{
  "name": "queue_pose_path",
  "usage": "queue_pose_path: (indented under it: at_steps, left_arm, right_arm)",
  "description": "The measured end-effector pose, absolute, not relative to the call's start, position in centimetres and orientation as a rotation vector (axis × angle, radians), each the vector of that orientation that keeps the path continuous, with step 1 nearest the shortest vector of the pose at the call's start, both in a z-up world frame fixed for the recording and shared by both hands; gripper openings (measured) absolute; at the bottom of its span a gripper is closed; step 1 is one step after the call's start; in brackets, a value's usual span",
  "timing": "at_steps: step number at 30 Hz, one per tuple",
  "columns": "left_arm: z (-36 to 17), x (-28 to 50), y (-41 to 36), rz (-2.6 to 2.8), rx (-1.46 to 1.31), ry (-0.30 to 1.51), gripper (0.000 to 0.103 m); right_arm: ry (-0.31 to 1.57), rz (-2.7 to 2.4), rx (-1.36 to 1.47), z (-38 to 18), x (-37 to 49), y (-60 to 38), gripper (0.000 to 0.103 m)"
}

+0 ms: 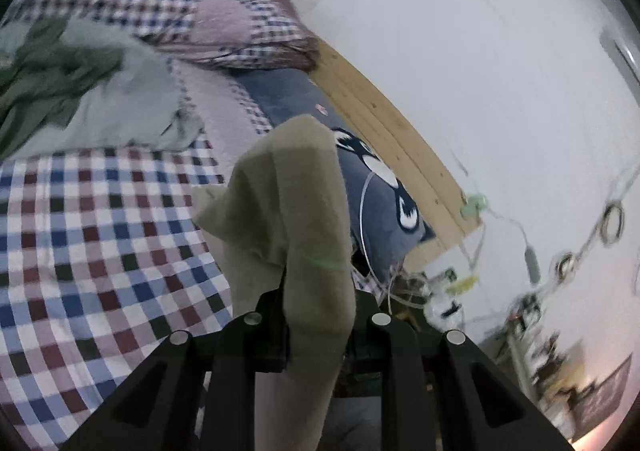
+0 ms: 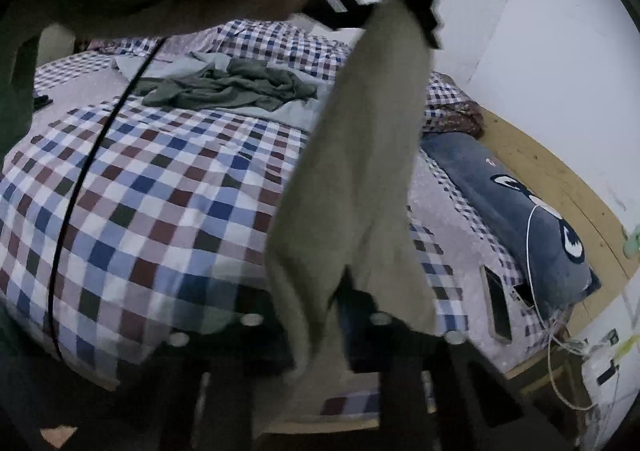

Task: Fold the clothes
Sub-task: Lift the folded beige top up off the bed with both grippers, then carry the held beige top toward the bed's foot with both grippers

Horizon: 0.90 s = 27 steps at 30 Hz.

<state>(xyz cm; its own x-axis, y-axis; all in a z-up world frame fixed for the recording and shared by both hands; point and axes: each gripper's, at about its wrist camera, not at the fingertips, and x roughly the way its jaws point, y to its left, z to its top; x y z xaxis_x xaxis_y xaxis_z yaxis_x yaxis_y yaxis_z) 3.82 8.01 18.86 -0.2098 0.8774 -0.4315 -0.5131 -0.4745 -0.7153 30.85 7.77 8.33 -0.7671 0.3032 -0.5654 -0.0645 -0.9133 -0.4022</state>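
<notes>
Your left tool (image 1: pixel 316 291) is pinching the beige garment (image 1: pixel 296 191) by one end; your right tool (image 2: pixel 316 315) is clamped on the other end, so the garment (image 2: pixel 360 179) hangs stretched in the air between them above the checkered bedspread (image 2: pixel 152 187). A crumpled dark green garment (image 2: pixel 236 89) lies farther back on the bed.

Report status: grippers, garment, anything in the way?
Both grippers, left and right, shut on beige garment, hanging above bed. Green clothes piled beyond, clear of it.
</notes>
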Motion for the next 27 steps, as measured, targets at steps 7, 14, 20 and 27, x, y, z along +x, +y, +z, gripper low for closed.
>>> queue_pose_path:
  at_steps: [7,14,20,27]
  left_arm:
    - [19.0,3.1,2.6,1.849,-1.009,-0.75,0.018]
    - [21.7,5.7,-7.4,1.948,-0.916,-1.004,0.018]
    - [24.3,8.5,-18.6,2.128,-0.895,-1.138,0.018]
    - [27.6,10.8,-32.1,2.336,-0.834,-1.296,0.018]
  right_arm:
    - [-0.601,2.871,-0.963,13.3,33.2,8.8,0.009]
    - [-0.682,3.054,-0.896,21.2,33.2,7.9,0.008]
    - [-0.718,3.32,-0.864,25.4,30.3,3.5,0.008]
    - [-0.84,3.627,-0.878,28.4,25.4,-5.5,0.008]
